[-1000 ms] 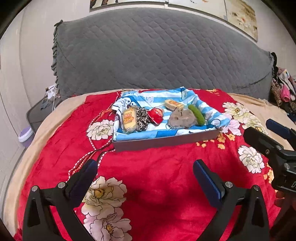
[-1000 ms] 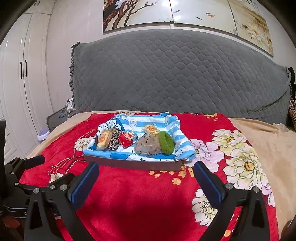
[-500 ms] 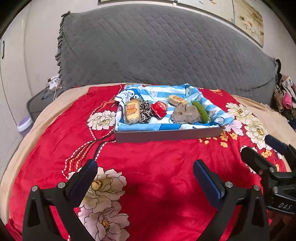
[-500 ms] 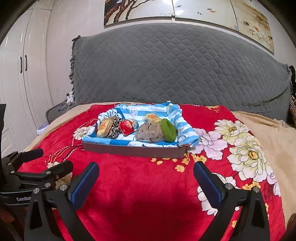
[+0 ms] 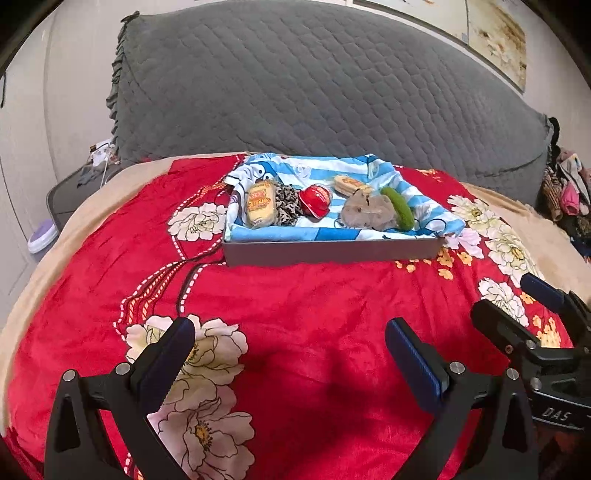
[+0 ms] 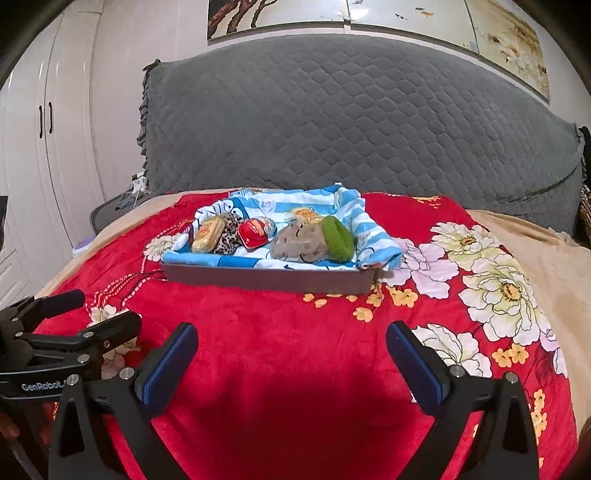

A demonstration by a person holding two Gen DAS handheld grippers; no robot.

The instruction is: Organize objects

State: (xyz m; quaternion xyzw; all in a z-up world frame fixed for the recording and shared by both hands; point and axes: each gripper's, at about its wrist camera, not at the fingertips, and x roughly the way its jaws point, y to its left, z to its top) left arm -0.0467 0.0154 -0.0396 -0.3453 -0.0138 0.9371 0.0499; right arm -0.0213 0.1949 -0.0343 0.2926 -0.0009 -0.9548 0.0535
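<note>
Tray (image 5: 332,251) on blanket (image 5: 295,314), before headboard (image 5: 314,92), cloth (image 5: 325,173) inside

Print on the yellow packet (image 5: 260,204) and on the second packet (image 5: 348,183) behind the grey pouch (image 5: 369,214) too small to read; leopard-print item (image 5: 286,204) partly covered by the yellow packet and the red packet (image 5: 315,199), kind unclear. Tray (image 5: 332,251) interior hidden under the blue striped cloth (image 5: 325,168). Right tongs (image 5: 517,306) cut off at the left view's right edge, left tongs (image 6: 88,314) cut off at the right view's left edge; wall pictures (image 6: 332,14) cropped at the top.
</note>
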